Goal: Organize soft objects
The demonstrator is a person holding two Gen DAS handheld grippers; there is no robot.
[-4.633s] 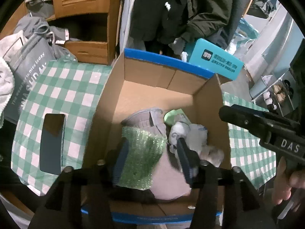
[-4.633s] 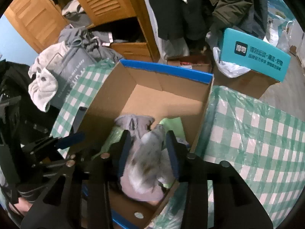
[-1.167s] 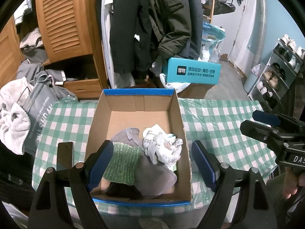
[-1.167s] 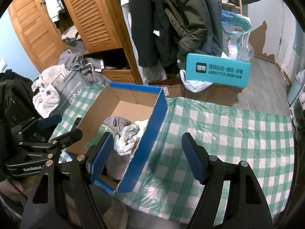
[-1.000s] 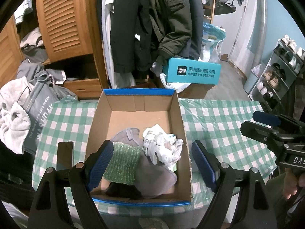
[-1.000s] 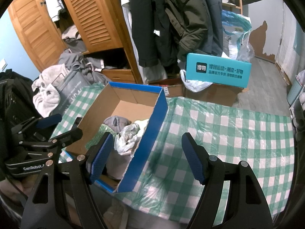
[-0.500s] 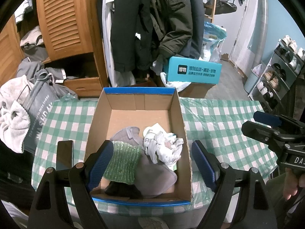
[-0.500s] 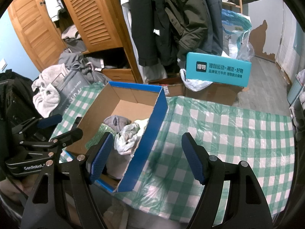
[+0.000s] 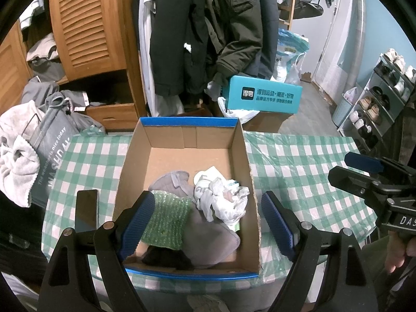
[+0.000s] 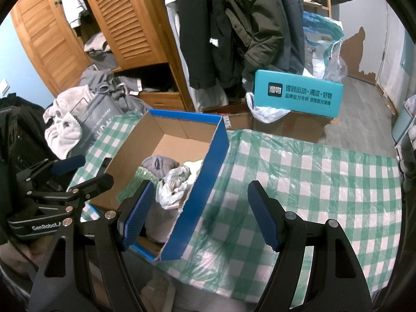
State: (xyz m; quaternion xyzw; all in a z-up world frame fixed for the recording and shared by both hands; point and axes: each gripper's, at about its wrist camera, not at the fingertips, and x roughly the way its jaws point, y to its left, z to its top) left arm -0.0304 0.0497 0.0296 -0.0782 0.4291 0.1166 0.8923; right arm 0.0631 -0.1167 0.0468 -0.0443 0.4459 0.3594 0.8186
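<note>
The cardboard box (image 9: 187, 156) sits on the table (image 9: 299, 161) holding the soft items (image 9: 208, 208) at its 6 o'clock end, while left gripper (image 9: 208, 223) and right gripper (image 10: 200, 213) hover above, jaws apart and empty.

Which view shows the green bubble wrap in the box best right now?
The left wrist view: the green bubble wrap lies nearly whole among the soft things in the cardboard box, seen from above. In the right wrist view only a strip of it shows, cut off by a tong finger.
</note>
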